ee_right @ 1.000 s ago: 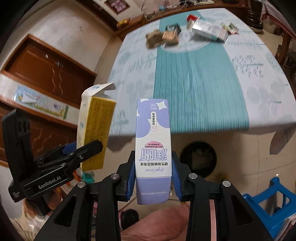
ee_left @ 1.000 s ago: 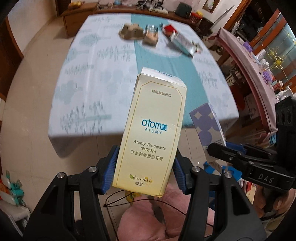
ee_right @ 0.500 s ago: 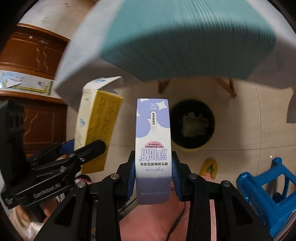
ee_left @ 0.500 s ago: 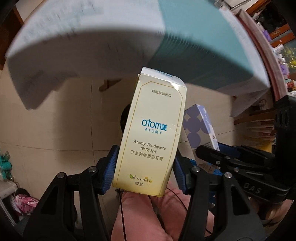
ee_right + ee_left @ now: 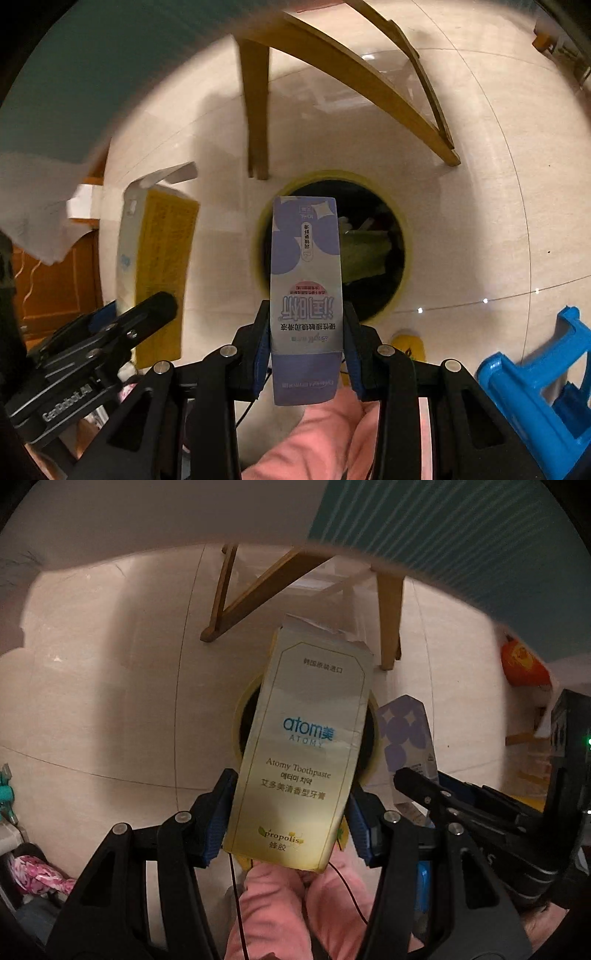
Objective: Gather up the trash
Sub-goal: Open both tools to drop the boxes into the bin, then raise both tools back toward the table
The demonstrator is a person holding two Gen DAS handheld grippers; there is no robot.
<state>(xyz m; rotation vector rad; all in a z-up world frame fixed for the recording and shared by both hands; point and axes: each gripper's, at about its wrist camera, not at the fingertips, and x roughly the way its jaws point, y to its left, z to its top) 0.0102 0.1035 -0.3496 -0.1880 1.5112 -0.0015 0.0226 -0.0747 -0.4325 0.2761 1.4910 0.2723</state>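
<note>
My left gripper (image 5: 290, 818) points straight down and is shut on a cream Atomy toothpaste box (image 5: 303, 746) with a torn top flap. My right gripper (image 5: 306, 347) is shut on a purple-and-white carton (image 5: 304, 295). Both boxes hang side by side over a round dark trash bin with a yellow rim (image 5: 404, 258) on the floor, which holds some crumpled waste. In the left wrist view the toothpaste box hides most of the bin (image 5: 238, 716), and the purple carton (image 5: 404, 734) shows at the right. In the right wrist view the toothpaste box (image 5: 162, 258) shows at the left.
Wooden table legs (image 5: 258, 110) stand just beyond the bin, under the hanging teal-and-white tablecloth (image 5: 461, 535). A blue plastic stool (image 5: 535, 387) is at the right of the bin. A person's pink-clad legs (image 5: 295, 904) are below the grippers. The floor is pale tile.
Both grippers have sunk from above the tabletop to below its edge, still holding their boxes. The table has slid out of view upward and the bin now lies under the boxes.
</note>
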